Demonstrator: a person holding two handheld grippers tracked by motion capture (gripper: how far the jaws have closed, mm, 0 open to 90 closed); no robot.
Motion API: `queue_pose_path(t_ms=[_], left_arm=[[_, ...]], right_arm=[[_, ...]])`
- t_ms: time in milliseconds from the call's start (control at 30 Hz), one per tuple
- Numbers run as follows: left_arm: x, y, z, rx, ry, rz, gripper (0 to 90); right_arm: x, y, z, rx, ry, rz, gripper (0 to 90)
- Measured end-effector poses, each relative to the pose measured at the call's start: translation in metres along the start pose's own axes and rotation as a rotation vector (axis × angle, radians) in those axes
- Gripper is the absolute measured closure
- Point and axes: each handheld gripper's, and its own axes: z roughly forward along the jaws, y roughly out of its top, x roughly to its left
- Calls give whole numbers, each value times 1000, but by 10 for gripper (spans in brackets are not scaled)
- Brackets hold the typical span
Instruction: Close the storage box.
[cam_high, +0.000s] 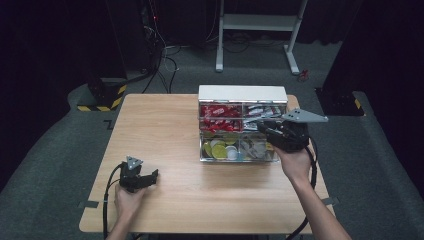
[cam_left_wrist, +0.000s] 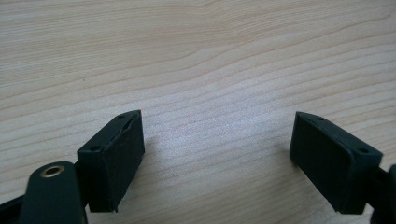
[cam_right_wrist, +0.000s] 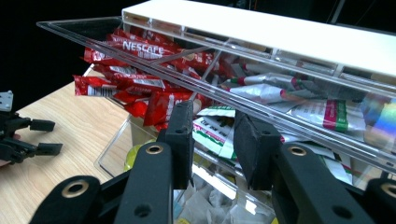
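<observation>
The left claw (cam_high: 150, 177) rests on the bare wood surface (cam_high: 165, 135), jaws spread wide, gripping nothing. Farther off, the right claw (cam_right_wrist: 212, 140) sits at the clear organizer (cam_high: 243, 127), jaws slightly parted around a white-green sachet (cam_right_wrist: 215, 133), near red sachets (cam_right_wrist: 140, 60).

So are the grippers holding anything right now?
No. The left gripper is open over bare table. The right gripper reaches into the clear organizer, its jaws apart with nothing between them.
</observation>
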Motion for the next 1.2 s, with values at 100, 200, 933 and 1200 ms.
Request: queue_pose_path(t_ms=[100,200,933,1200], left_arm=[[3,1,-2,1,-33,-32,203],[4,2,-3,-2,-45,-39,211],[-7,24,-11,-67,-200,-60,324],[-21,42,-20,-112,-265,20,373]], right_arm=[[-1,3,-1,-3,-3,-1,681],[-3,5,-2,-2,-2,6,685],[-9,15,-7,-20,-26,51,671],[-10,24,-6,-24,-49,45,649]])
